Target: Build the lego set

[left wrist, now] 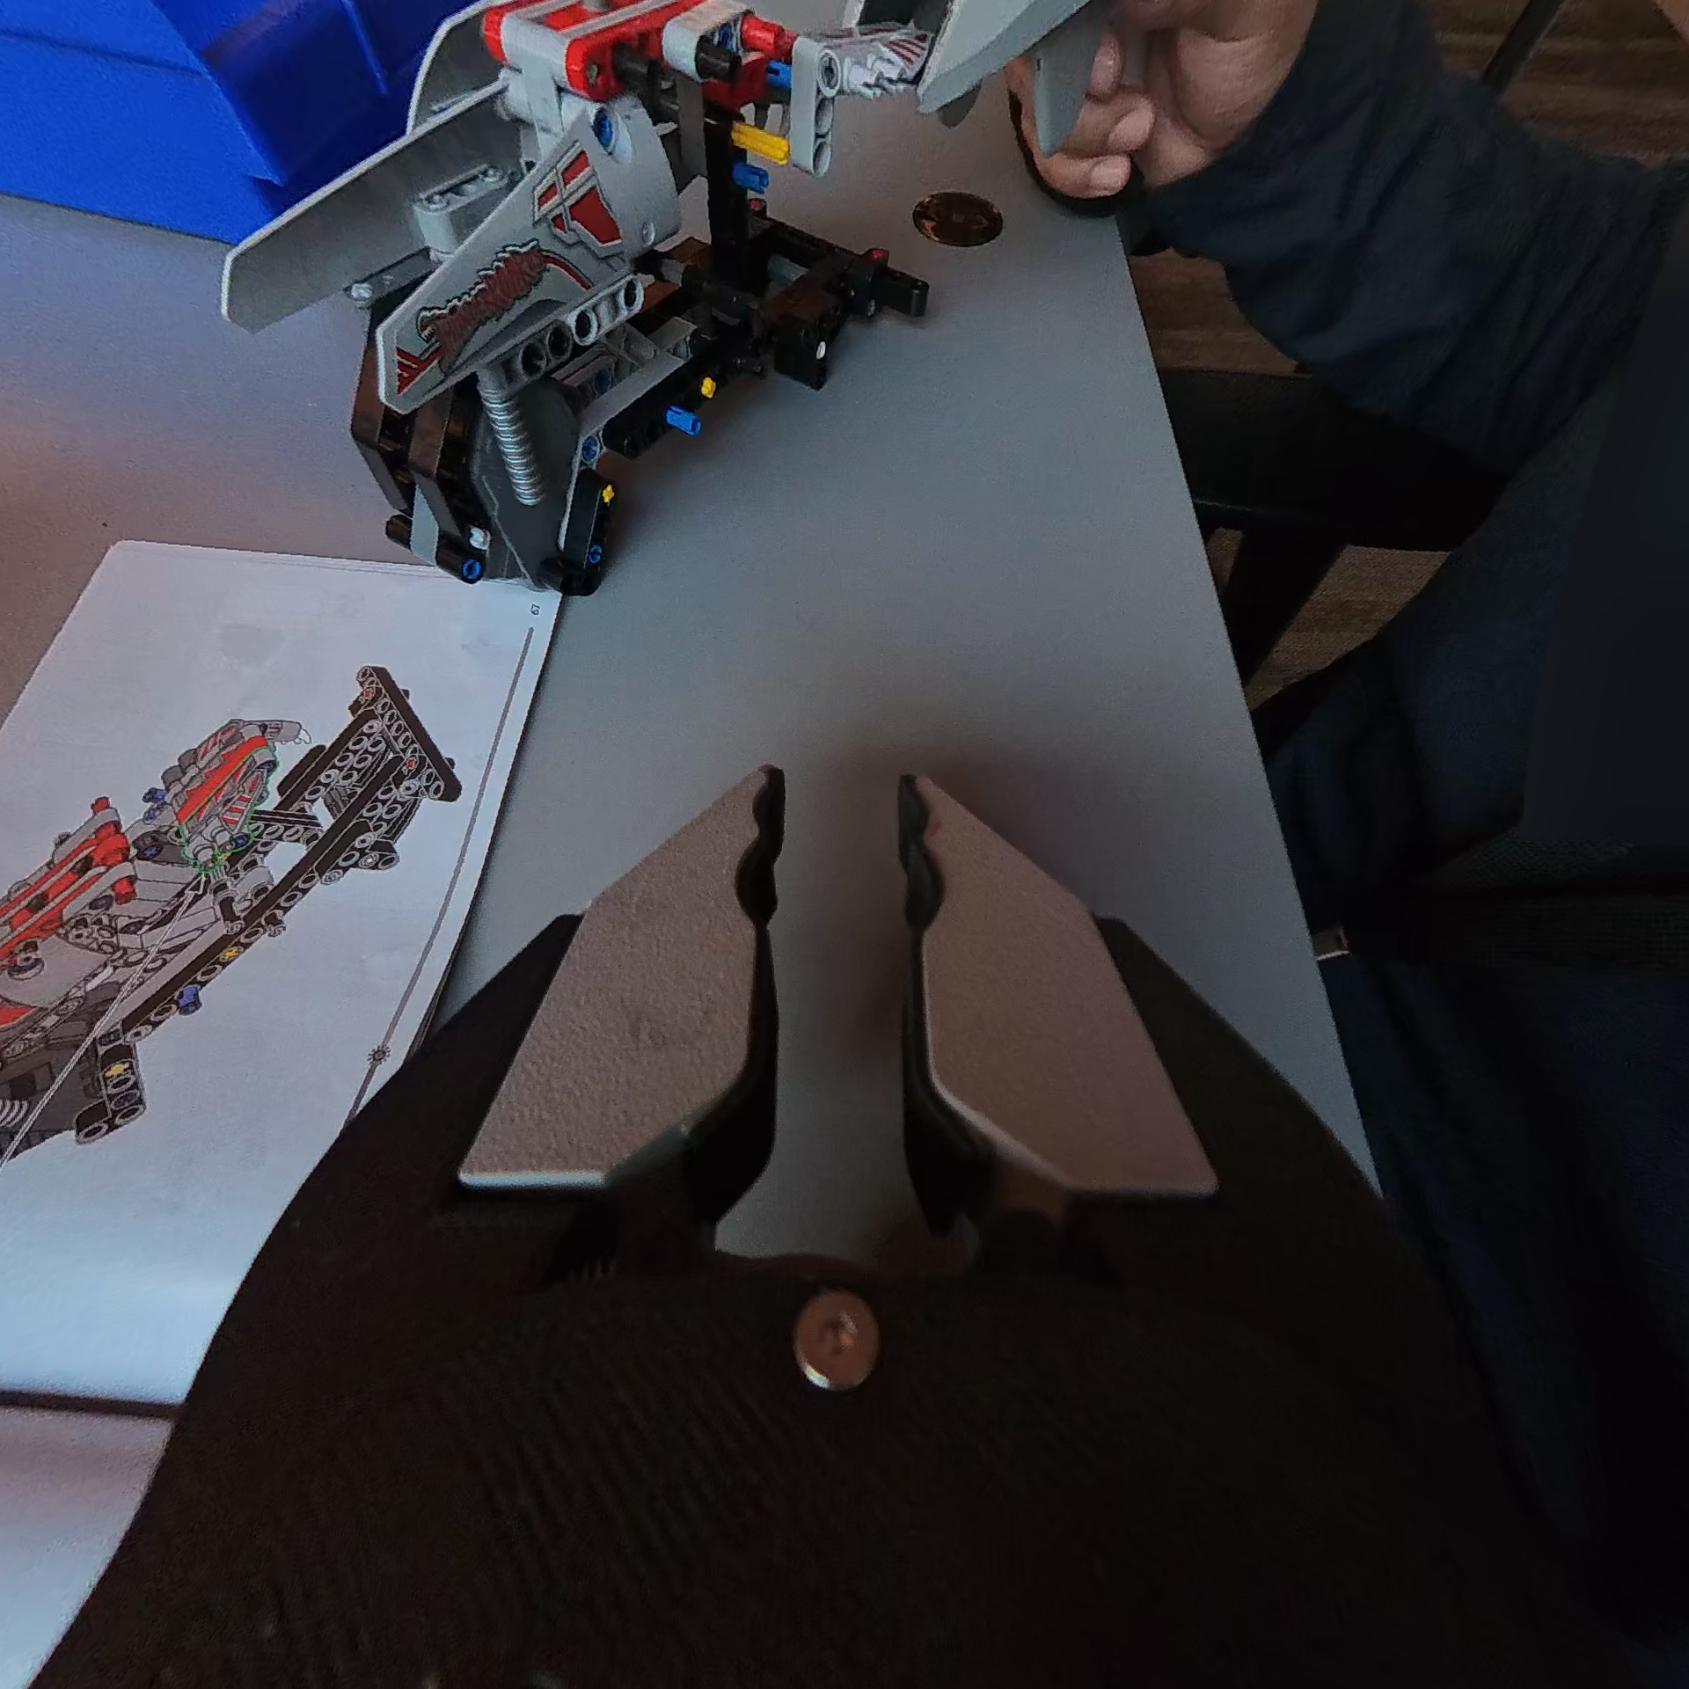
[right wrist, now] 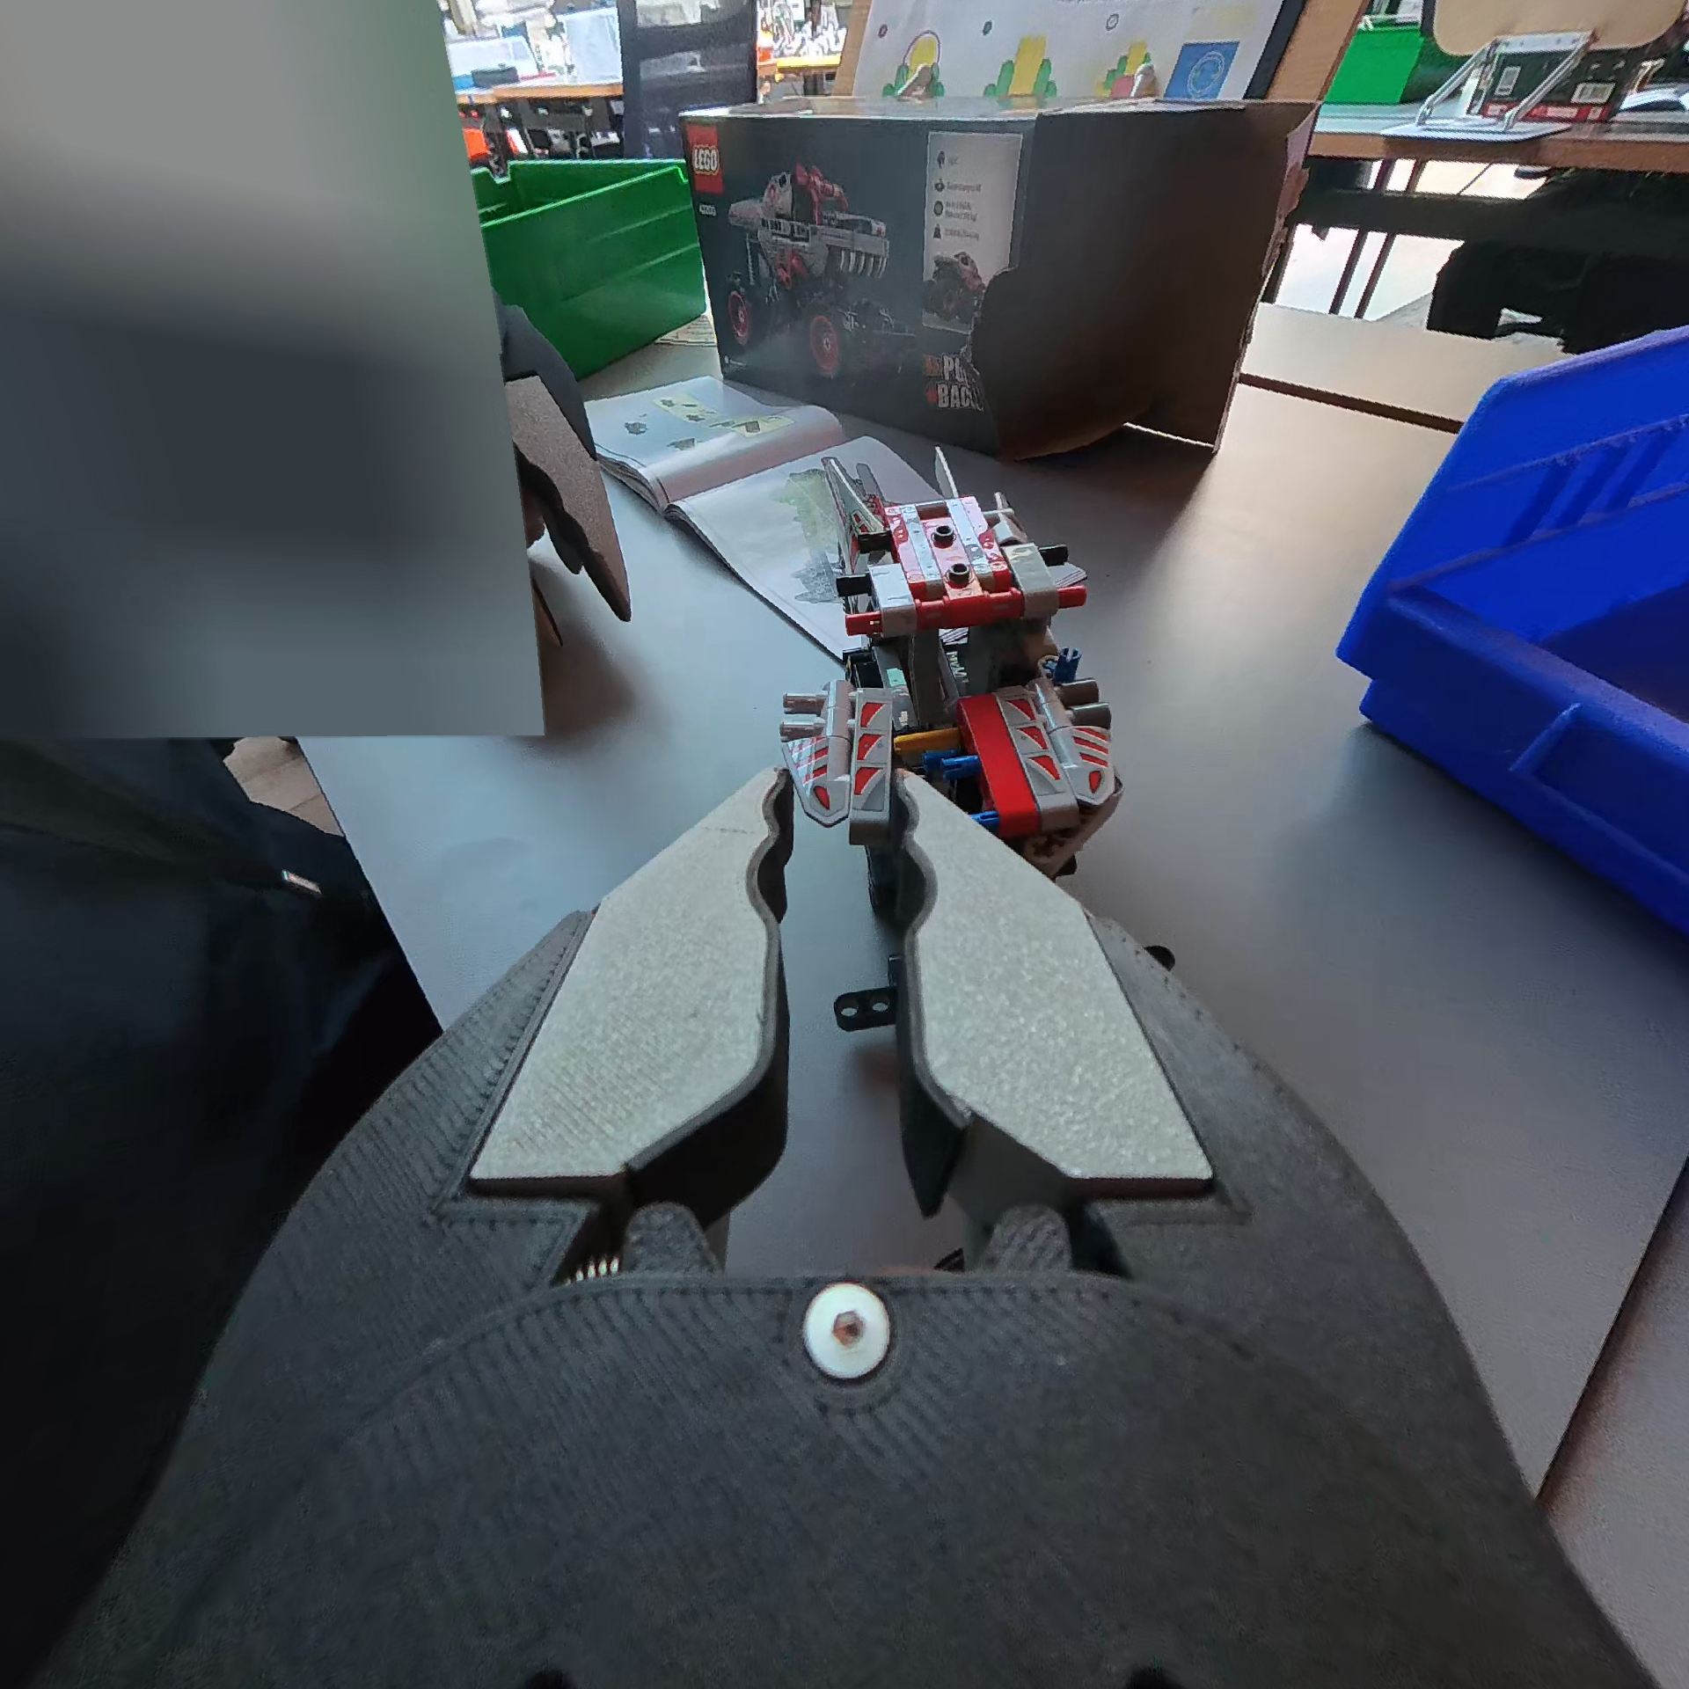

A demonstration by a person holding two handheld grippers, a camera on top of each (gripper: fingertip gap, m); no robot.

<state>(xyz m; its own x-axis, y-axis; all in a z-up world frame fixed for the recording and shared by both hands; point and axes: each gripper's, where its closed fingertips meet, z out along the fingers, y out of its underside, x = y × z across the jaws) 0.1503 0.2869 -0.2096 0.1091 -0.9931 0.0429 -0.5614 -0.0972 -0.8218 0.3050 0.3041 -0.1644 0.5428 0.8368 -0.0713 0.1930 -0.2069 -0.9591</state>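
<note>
The right gripper (right wrist: 843, 804) has its jaws parted with a narrow gap, their tips at a small grey-and-red panel piece (right wrist: 845, 763) on the near end of the partly built red, grey and black lego vehicle model (right wrist: 960, 658). Whether the fingertips actually pinch that piece cannot be told; in the left wrist view the same gripper (left wrist: 923, 55) reaches the model's raised front end from the right, held by a person's hand (left wrist: 1161, 110) in a dark sleeve. A small black lego connector (right wrist: 864, 1003) lies on the table between the right gripper's fingers, apart from the model.

The left gripper (left wrist: 841, 804) has its jaws released and empty, hovering over a bare stretch of the grey table (left wrist: 914, 594), well apart from the model (left wrist: 567, 302). The model stands on the table ahead of it, its near corner just touching the top edge of the open instruction booklet (left wrist: 228, 914), which lies flat to the left. A blue plastic bin (left wrist: 137, 110) sits behind the model at the far left. A round dark coin-like disc (left wrist: 957, 219) lies on the table near the model's black frame.

In the right wrist view, the dark printed cardboard set box (right wrist: 960, 274) stands beyond the booklet (right wrist: 731, 466), with a green plastic bin (right wrist: 594, 247) to its left.
</note>
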